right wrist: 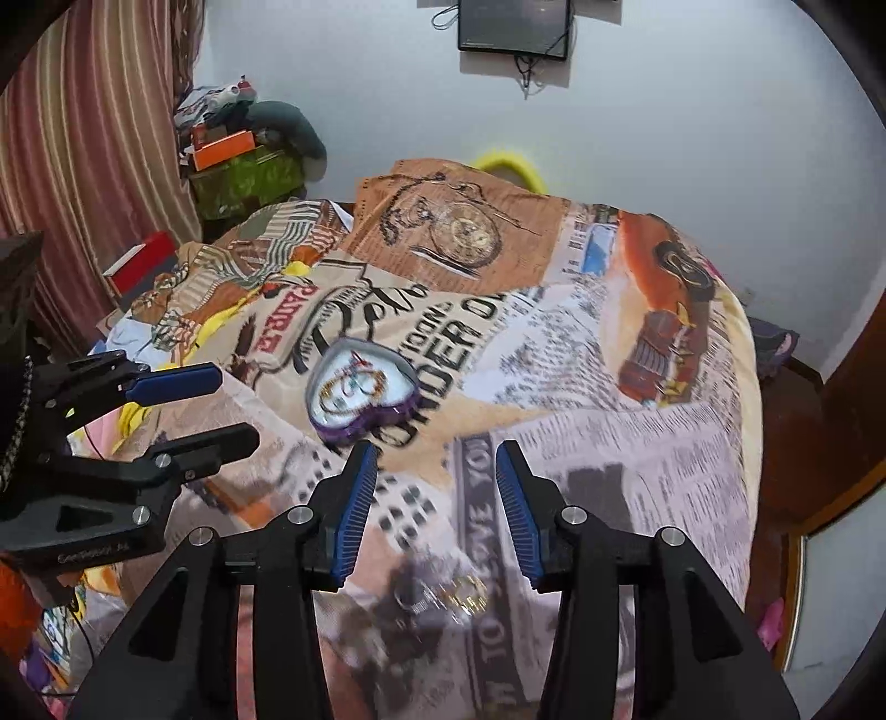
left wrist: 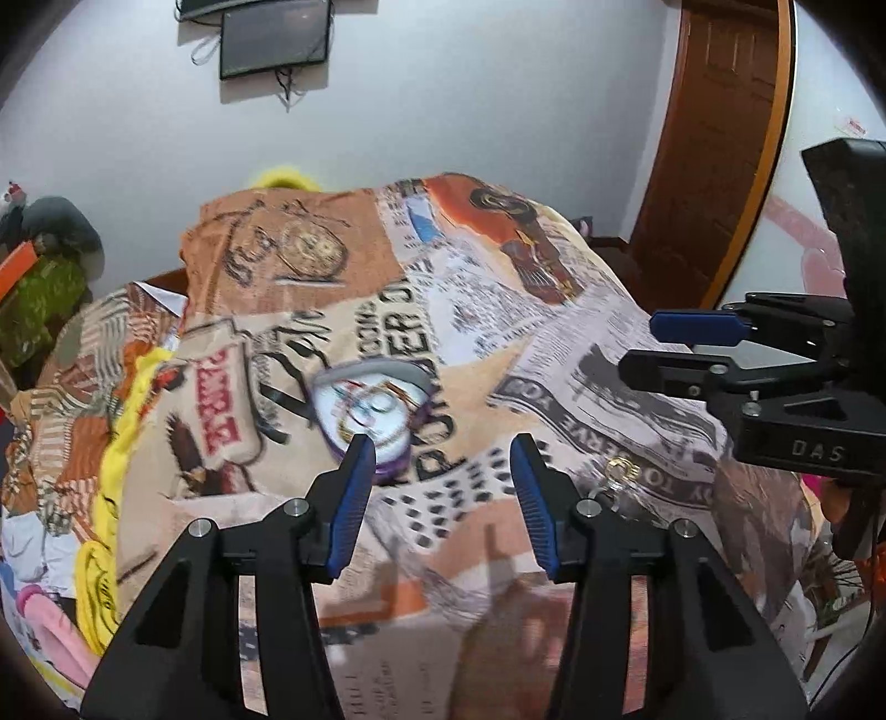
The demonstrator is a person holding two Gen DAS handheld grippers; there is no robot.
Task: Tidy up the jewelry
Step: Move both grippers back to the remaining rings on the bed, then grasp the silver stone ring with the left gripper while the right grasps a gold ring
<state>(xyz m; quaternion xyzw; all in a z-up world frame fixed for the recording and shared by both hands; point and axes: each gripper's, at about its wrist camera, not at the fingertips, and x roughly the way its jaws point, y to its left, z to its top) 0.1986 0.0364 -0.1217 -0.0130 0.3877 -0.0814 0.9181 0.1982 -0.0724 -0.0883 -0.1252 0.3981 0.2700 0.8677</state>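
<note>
A heart-shaped purple jewelry box (right wrist: 362, 396) with a white inside lies open on the printed bedspread; it holds gold and beaded pieces. It also shows in the left wrist view (left wrist: 368, 410), blurred. Loose gold and silver rings (right wrist: 443, 601) lie on the cloth below and between my right gripper's fingers. The same rings show at the right in the left wrist view (left wrist: 617, 476). My left gripper (left wrist: 440, 459) is open and empty, just short of the box. My right gripper (right wrist: 437, 462) is open and empty above the rings.
The patterned bedspread (right wrist: 609, 387) covers a raised bed. A striped curtain (right wrist: 83, 138) and stacked boxes (right wrist: 232, 160) stand at the left. A wooden door (left wrist: 714, 138) is at the right. A wall screen (right wrist: 515, 25) hangs behind.
</note>
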